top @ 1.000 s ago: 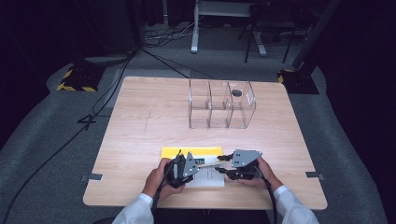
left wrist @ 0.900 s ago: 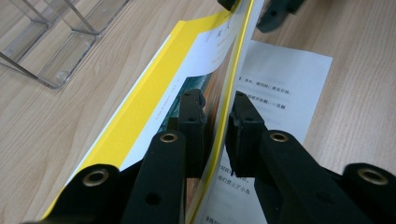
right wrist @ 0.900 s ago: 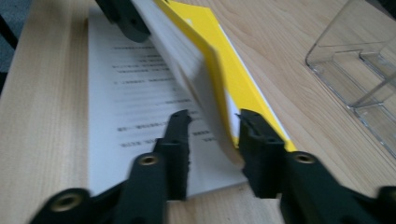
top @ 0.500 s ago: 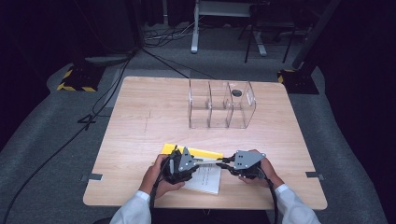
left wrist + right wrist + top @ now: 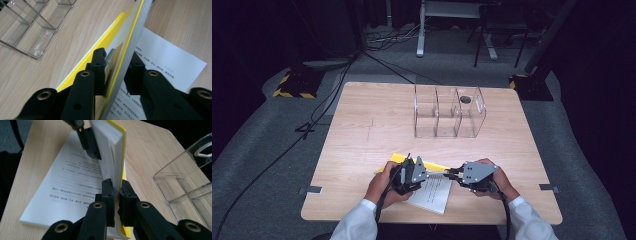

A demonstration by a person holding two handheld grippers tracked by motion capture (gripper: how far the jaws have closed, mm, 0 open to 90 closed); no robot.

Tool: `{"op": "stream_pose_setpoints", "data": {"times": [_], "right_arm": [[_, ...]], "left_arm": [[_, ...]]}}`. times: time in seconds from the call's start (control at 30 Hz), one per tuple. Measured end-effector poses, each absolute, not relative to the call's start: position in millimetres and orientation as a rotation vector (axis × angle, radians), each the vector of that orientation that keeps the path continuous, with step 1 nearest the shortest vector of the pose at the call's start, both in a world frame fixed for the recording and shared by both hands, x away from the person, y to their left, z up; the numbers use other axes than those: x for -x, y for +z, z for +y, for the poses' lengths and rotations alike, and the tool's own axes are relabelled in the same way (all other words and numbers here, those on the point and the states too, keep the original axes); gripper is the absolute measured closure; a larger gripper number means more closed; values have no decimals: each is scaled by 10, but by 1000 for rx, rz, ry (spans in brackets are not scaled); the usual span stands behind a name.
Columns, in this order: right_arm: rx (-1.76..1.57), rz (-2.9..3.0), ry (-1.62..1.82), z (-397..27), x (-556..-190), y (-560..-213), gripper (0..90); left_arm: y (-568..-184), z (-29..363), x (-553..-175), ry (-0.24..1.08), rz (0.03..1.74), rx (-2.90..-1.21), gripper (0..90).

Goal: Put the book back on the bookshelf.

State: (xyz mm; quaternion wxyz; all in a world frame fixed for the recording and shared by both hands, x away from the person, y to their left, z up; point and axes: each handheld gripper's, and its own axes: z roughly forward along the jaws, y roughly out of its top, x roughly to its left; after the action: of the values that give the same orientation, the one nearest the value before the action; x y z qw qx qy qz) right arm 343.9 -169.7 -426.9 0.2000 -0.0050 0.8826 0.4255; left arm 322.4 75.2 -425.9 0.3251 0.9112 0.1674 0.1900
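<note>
From the high view I've got both hands at the near edge of the table (image 5: 362, 130), the left gripper (image 5: 418, 170) and right gripper (image 5: 452, 173) pointing toward each other over a yellow-covered book (image 5: 432, 187) that lies open, white printed page up, just in front of the person. A clear acrylic organizer (image 5: 449, 112) with three compartments stands well apart toward the far side, and there's a small dark round thing in its right compartment that I can't identify. Over to the left gripper view: the left gripper (image 5: 117, 70) has its jaws on either side of a raised yellow cover (image 5: 130, 37), which stands edge-on between them; they look clamped on it. The printed page (image 5: 165, 60) lies flat beyond, and the organizer (image 5: 32, 27) sits up at the top left. Now the right gripper view: the right gripper (image 5: 117, 192) is closed tight on the raised cover and a sheaf of pages (image 5: 113, 147), held upright off the flat page block (image 5: 65, 190). The other gripper's black jaw grips the same sheaf farther up.
</note>
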Motion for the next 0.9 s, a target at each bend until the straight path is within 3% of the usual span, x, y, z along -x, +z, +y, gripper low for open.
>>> {"op": "stream_pose_setpoints", "data": {"times": [0.1,0.2,0.53,0.9], "right_arm": [[-48,2452,1259,-1745,-3463,-4260,769],[-164,2412,1372,-1891,-3515,-4249,586],[-564,2490,1220,-2254,-3861,-4692,346],[-575,2517,1248,-2042,-3819,-4831,279]], "left_arm": [[-4302,782,-3216,500,426,-2351,799],[-4365,853,-3223,454,438,-2308,806],[-4317,1009,-3192,471,479,-2191,807],[-4250,992,-3164,475,465,-2165,812]]}}
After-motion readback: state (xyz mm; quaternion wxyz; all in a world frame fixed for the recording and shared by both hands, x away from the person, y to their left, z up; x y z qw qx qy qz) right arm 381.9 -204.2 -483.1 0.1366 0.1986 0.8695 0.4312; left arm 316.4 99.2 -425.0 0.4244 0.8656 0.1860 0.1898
